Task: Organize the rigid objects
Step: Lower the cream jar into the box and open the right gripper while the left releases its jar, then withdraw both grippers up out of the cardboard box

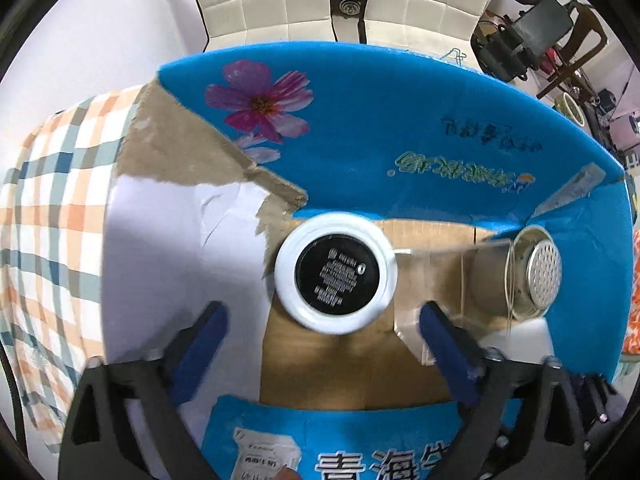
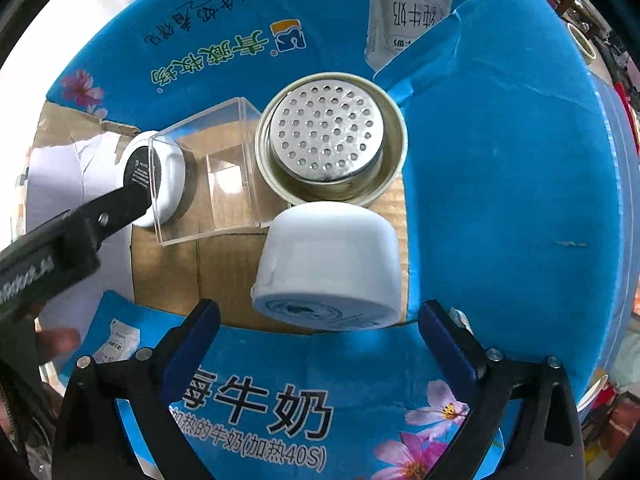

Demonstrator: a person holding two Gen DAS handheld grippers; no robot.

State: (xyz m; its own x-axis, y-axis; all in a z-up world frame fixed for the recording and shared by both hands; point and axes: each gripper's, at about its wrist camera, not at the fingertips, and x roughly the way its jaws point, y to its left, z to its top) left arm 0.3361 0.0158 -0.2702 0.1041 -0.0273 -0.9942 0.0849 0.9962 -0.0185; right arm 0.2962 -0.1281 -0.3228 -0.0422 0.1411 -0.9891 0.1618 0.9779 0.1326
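Blue carton flaps (image 2: 500, 184) wall in a cardboard floor holding four things; the clear box (image 2: 216, 172) half hides the white-rimmed black disc (image 1: 337, 274). That disc lies just ahead of the released left tool (image 1: 320, 340). The white jar (image 2: 330, 264) lies tipped ahead of the released right tool (image 2: 318, 334), touching the perforated metal tin (image 2: 328, 136).

Lived-in home room, tufted white sofa (image 1: 280, 4), checked tablecloth (image 1: 52, 208), wooden chair (image 1: 576, 52)

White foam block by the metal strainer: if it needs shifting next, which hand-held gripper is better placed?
Right. The right hand-held gripper hangs open directly over the white foam block, fingers either side. The left hand-held gripper is open above the white round case, beyond the clear box.
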